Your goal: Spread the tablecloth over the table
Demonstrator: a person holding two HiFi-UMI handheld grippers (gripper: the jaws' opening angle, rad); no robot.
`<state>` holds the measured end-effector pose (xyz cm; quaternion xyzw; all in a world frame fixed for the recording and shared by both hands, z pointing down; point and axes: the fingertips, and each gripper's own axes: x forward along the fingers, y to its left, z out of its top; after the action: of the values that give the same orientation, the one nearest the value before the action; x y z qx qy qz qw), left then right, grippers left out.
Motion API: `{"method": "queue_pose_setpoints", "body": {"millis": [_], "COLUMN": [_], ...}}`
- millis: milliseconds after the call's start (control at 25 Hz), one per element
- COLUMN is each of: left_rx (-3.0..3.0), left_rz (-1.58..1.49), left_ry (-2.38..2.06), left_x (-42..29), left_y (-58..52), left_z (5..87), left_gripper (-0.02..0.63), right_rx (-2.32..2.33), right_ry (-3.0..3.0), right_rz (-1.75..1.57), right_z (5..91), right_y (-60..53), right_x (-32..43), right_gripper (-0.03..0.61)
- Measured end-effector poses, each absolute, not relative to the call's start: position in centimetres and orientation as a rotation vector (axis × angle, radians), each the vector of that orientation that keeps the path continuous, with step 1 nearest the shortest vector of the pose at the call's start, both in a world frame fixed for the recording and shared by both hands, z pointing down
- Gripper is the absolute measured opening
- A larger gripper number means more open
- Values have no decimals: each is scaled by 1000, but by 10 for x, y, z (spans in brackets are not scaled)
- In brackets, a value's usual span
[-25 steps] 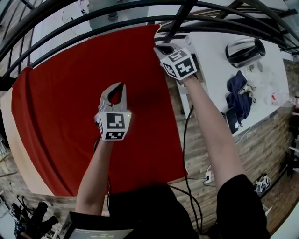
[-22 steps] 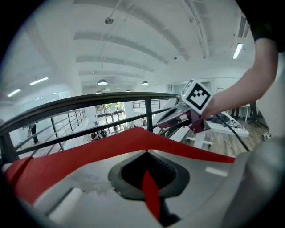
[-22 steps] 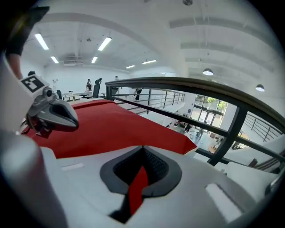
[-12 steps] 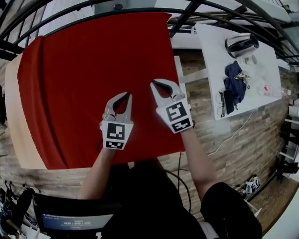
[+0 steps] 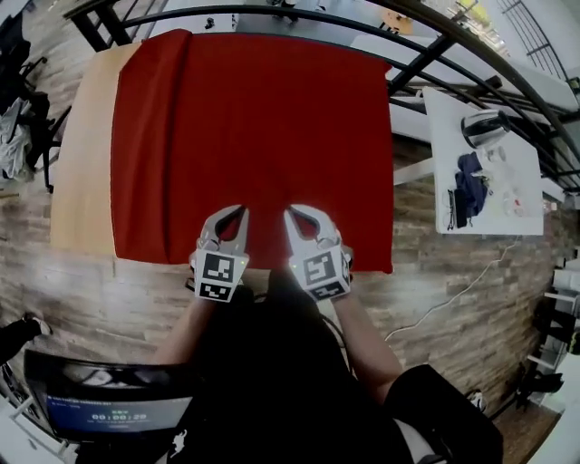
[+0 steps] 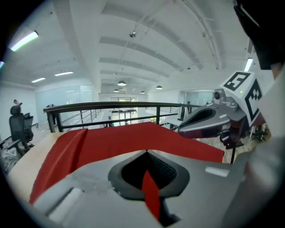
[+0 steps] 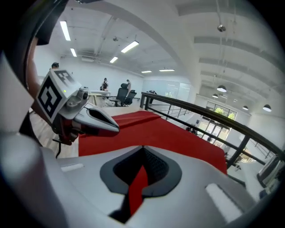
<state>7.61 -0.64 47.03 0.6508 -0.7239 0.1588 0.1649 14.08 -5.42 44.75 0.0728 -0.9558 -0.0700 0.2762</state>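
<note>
The red tablecloth [image 5: 263, 136] lies flat over most of the wooden table [image 5: 83, 163]. A strip of bare wood shows on the left, and a raised fold [image 5: 149, 127] runs along the cloth's left side. My left gripper [image 5: 237, 214] and right gripper [image 5: 291, 216] hover side by side over the cloth's near edge. Both are shut, with nothing pinched. In the left gripper view the shut jaw tips [image 6: 146, 151] point across the cloth [image 6: 111, 140], with the right gripper [image 6: 180, 129] beside them. The right gripper view shows the same over the cloth [image 7: 178, 136], with the left gripper [image 7: 116, 128] alongside.
A black railing [image 5: 272, 16] runs behind the table. To the right stands a white table [image 5: 444, 136] with a kettle [image 5: 484, 127] and a blue cloth [image 5: 468, 186]. A cable [image 5: 453, 297] trails over the wooden floor. A screen [image 5: 113, 408] sits at the bottom left.
Both grippers have drawn back towards me, the right one from the cloth's far right corner, and now sit together at the near edge. The view has pulled back and shows the whole table.
</note>
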Motion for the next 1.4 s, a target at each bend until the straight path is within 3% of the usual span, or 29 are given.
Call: {"method": "queue_pose_setpoints", "body": {"millis": [560,640,720,960,1400], "left_rx": [1128,1021,932,765,700], "left_rz": [193,181,171,145,154], "left_ry": [-2407,-2417,-2407,-2348,-2297], "left_x": [-48,-63,-74,-101,-181], "left_y": [276,301,319,345,345], "left_z": [498,515,531,554,582], "left_gripper": [6,37,79,124,124], "right_rx": [-520,-596,-685,-906,-918], "right_ry": [-2667,-2635,-2595,-2480,-2417], "right_rz": [-178,-197,-244,-254,-186], "right_z": [437,451,466,501,523], "right_y": [210,226,239,266,257], "right_x": [3,-6,-11,-43,-99], "right_gripper": [9,9,9,9,9]}}
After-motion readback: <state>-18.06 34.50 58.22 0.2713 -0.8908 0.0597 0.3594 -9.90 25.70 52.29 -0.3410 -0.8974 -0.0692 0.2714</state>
